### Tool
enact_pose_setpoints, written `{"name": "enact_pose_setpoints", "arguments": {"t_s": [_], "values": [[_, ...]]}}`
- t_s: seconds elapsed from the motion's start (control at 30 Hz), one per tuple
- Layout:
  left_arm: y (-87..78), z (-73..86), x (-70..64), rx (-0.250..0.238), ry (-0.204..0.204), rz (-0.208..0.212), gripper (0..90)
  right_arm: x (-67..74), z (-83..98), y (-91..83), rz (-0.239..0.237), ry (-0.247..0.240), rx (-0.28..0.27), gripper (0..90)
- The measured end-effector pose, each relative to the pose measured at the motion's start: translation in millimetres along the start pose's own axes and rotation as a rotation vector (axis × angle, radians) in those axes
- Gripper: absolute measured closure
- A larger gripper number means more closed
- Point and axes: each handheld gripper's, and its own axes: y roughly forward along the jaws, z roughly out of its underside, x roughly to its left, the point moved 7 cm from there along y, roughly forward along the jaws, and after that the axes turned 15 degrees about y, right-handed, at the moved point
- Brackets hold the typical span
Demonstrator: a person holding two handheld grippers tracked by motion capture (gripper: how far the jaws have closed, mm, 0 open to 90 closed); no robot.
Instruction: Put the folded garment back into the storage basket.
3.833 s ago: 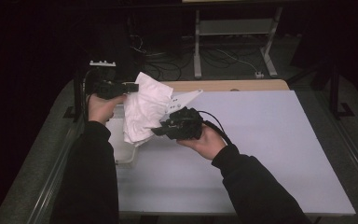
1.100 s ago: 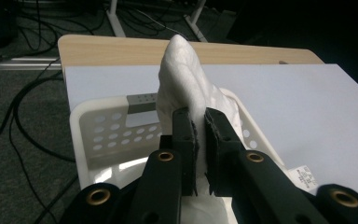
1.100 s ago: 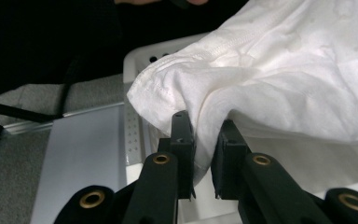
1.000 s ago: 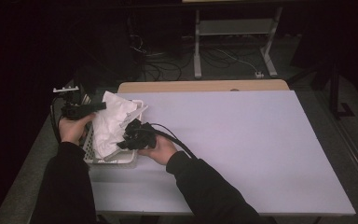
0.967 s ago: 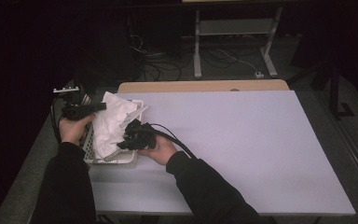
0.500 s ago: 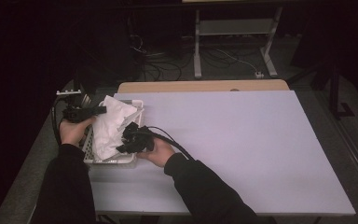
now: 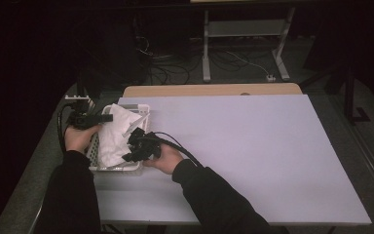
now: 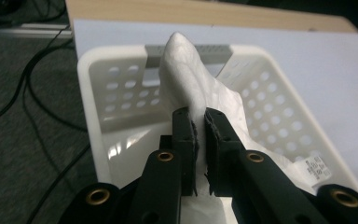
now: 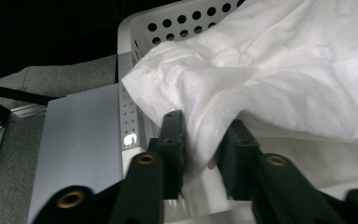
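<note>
White cloth (image 7: pixel 114 139) lies in white basket (image 7: pixel 93 163) at left edge of pale table (image 7: pixel 253 146); dark room, cables (image 7: pixel 175 68) behind basket. Left gripper (image 8: pixel 198 128) pinches cloth; right gripper (image 9: pixel 200 140) jaws just opening, cloth loose between.

A fixed high camera looks forward and down over the whole tabletop (image 7: pixel 253 146) from the person's side, while each tool-mounted camera peers closely along its own jaws at the white basket (image 8: pixel 121 84) and cloth (image 9: pixel 279 74), which the high view shows at nine o'clock.
</note>
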Motion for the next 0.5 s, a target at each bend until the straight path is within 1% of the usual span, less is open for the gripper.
{"name": "enact_pose_setpoints", "arguments": {"t_s": [0.07, 0.1, 0.13, 0.17, 0.2, 0.23, 0.27, 0.3, 0.33, 0.37, 0.4, 0.43, 0.47, 0.5], "values": [[1.2, 2.0, -0.1, 0.019, -0.005, -0.002, 81.2, 0.9, 0.0, -2.2, 0.0, -0.003, 0.003, 61.6], [1.1, 3.4, 0.0, 0.034, -0.008, -0.002, 80.2, 1.4, -0.2, -4.1, -0.006, 0.002, 0.005, 58.1], [1.1, 3.4, 0.0, 0.034, -0.008, -0.002, 77.9, 1.4, -0.2, -4.1, -0.006, 0.002, 0.005, 58.1], [-0.7, 4.0, 0.2, 0.041, -0.021, -0.01, 73.2, 2.1, -2.2, -10.4, -0.015, 0.011, 0.0, 47.4], [-2.7, 3.2, -0.7, 0.034, -0.026, -0.006, 69.3, 1.9, -3.3, -13.4, -0.02, 0.018, -0.004, 43.8], [-4.4, 2.1, -2.0, 0.024, -0.027, 0.0, 68.6, 1.4, -4.5, -16.6, -0.024, 0.026, -0.008, 41.3], [-4.4, 2.1, -2.0, 0.024, -0.027, 0.0, 65.8, 1.4, -4.5, -16.6, -0.024, 0.026, -0.008, 41.3], [-4.4, 2.1, -2.0, 0.024, -0.027, 0.0, 65.8, 0.8, -5.7, -19.9, -0.03, 0.036, -0.014, 41.3], [-9.6, -0.4, -5.0, 0.016, -0.019, -0.009, 58.7, -0.7, -7.1, -25.3, -0.034, 0.042, -0.021, 32.7], [-11.4, -1.4, -6.1, 0.008, -0.019, -0.008, 56.1, -1.8, -7.6, -28.4, -0.036, 0.044, -0.025, 30.0], [-13.1, -2.4, -7.4, -0.002, -0.021, -0.004, 50.7, -3.0, -8.1, -31.7, -0.038, 0.05, -0.032, 26.8], [-13.1, -2.4, -7.4, -0.002, -0.021, -0.004, 46.9, -3.0, -8.1, -31.7, -0.038, 0.05, -0.032, 26.8], [-16.3, -4.0, -10.0, -0.024, -0.019, -0.004, 46.9, -4.3, -8.3, -34.8, -0.044, 0.056, -0.038, 22.6], [-17.4, -5.0, -12.2, -0.039, -0.015, -0.003, 40.3, -7.1, -7.5, -40.7, -0.039, 0.07, -0.047, 15.0]]}}
